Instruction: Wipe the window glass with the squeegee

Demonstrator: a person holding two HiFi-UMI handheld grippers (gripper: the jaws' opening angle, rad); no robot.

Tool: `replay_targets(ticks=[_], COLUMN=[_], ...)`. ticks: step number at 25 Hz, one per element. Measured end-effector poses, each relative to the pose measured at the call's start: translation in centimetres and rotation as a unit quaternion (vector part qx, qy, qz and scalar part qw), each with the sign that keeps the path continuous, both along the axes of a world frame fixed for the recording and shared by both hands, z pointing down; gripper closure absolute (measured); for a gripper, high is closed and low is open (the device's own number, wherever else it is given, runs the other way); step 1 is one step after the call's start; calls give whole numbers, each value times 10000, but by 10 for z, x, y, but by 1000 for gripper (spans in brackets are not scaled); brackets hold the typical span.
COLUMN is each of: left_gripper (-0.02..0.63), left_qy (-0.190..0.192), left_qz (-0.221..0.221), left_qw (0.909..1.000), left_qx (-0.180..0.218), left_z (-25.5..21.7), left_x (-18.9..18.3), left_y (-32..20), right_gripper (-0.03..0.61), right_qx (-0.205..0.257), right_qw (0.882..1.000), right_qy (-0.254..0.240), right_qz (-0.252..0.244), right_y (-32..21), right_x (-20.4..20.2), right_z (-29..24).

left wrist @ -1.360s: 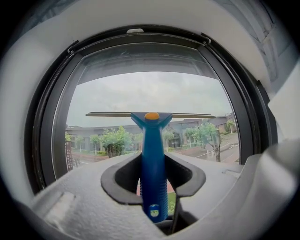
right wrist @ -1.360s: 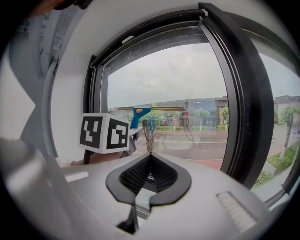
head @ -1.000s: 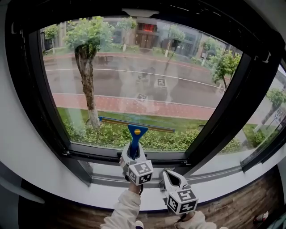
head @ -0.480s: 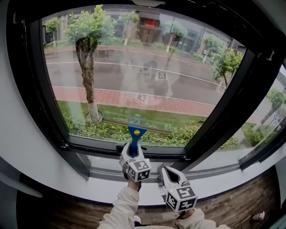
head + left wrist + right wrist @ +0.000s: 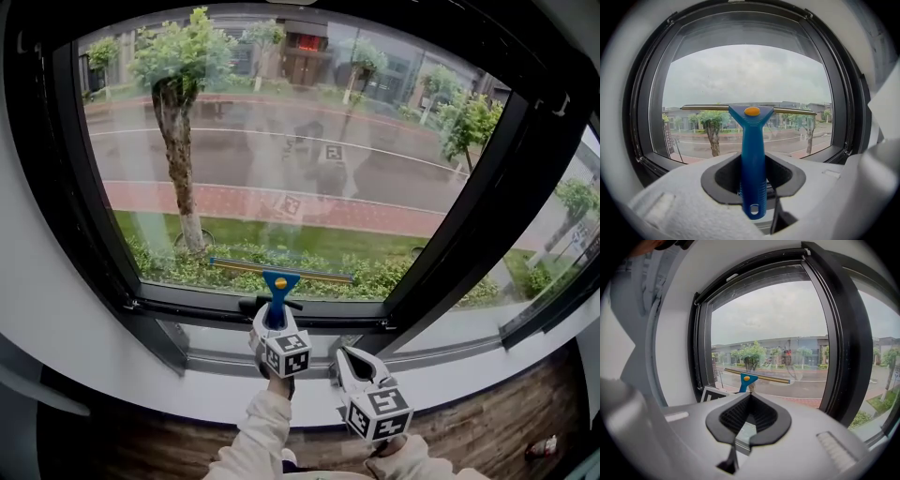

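Squeegee point(image 5: 280, 278) clamped by handle in left tongs point(image 5: 273, 319), blade low on window glass point(image 5: 281, 159) near bottom frame point(image 5: 187, 302); this stroke looks almost done. Right tongs point(image 5: 354, 364) closed, empty, idle.

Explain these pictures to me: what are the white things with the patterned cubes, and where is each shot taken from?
No robot here: a person holds a two-jaw gripper in each hand. The head view is from a camera on the person's head, looking down at a window. The left gripper is shut on the blue handle of a squeegee, whose blade lies across the bottom of the window glass. The right gripper hangs beside it near the white sill, jaws together, holding nothing. The other two pictures come from cameras riding on each gripper, looking along its jaws. The patterned cubes are parts of the grippers.
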State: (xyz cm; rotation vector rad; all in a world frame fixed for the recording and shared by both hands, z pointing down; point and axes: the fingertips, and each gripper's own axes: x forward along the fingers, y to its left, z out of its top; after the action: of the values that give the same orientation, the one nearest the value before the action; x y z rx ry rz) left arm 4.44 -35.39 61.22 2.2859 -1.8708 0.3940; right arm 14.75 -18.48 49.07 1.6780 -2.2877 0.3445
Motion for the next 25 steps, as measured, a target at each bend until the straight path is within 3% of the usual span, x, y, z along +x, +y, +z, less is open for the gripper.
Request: replay_targets(ticks=[25], left_gripper=[469], left_qy=[290], left_qz=[52], left_qw=[9953], left_qx=[-919], left_z=[54], left_x=[7], left_y=[17], right_gripper=[574], right_qx=[-89], right_qw=[9998], right_qy=[-88], right_qz=[-160], right_y=[-3], right_x=[-7], right_z=[9])
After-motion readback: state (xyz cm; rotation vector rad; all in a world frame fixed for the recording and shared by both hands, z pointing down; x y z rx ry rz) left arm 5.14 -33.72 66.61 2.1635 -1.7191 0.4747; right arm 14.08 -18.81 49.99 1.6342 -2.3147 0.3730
